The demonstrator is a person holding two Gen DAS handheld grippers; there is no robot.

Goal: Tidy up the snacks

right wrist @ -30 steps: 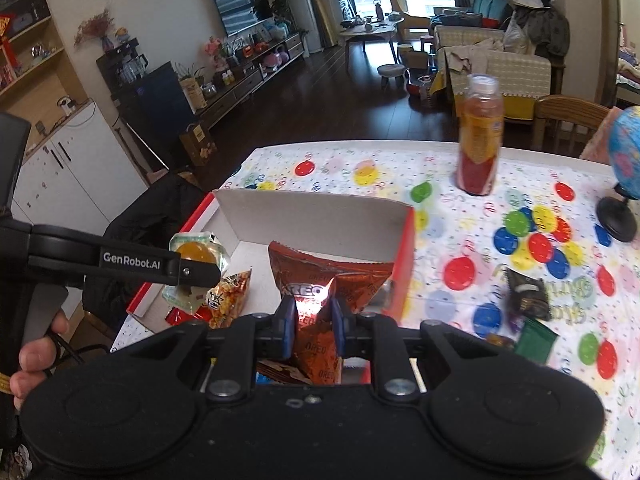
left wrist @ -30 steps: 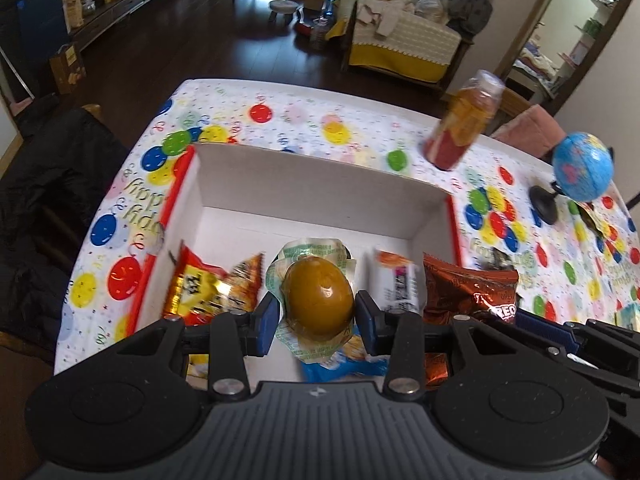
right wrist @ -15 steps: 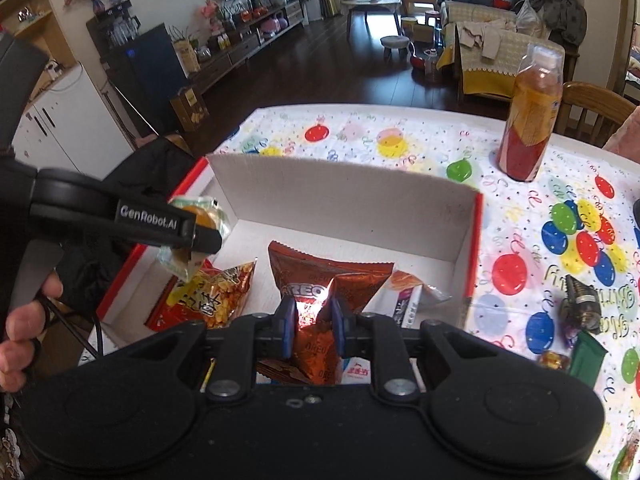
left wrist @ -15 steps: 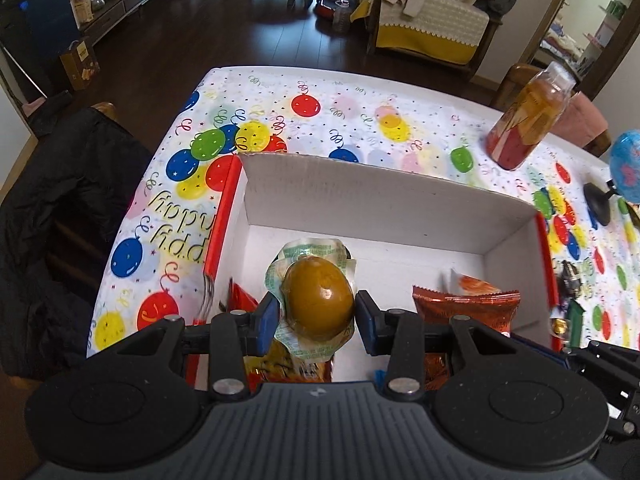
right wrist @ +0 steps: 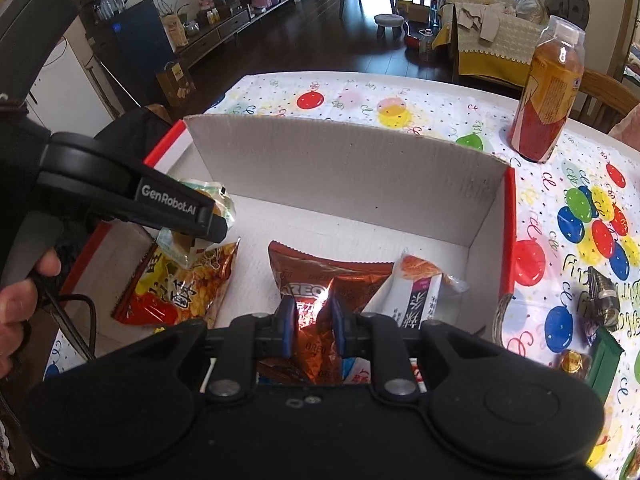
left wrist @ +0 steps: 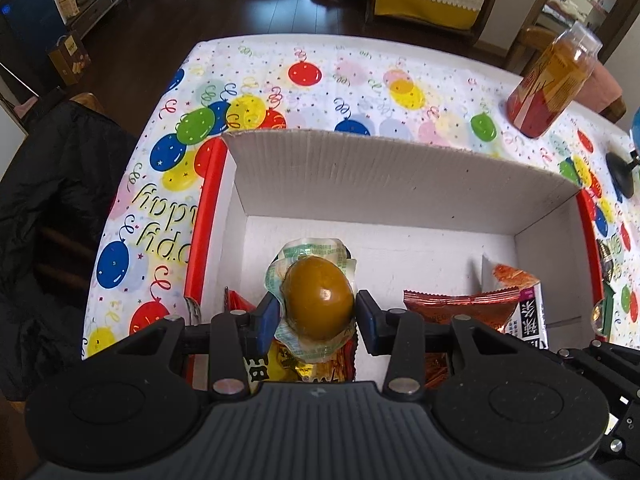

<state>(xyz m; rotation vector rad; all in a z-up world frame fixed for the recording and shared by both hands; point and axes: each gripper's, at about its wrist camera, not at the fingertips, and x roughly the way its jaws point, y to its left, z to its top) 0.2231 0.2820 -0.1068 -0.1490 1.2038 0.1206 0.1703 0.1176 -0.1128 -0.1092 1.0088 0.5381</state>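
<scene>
Both tilted steeply down over box (left wrist: 400, 168): left hand-held gripper (left wrist: 316, 316) clamps egg pack (left wrist: 318, 304), right hand-held gripper (right wrist: 312, 326) pinches Oreo bag (right wrist: 320, 280).

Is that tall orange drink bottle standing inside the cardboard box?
No, the bottle stands on the balloon tablecloth beyond the box.

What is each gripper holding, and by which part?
Left gripper: wrapped brown egg, clamped across its sides. Right gripper: Oreo packet, pinched at its crumpled middle.
</scene>
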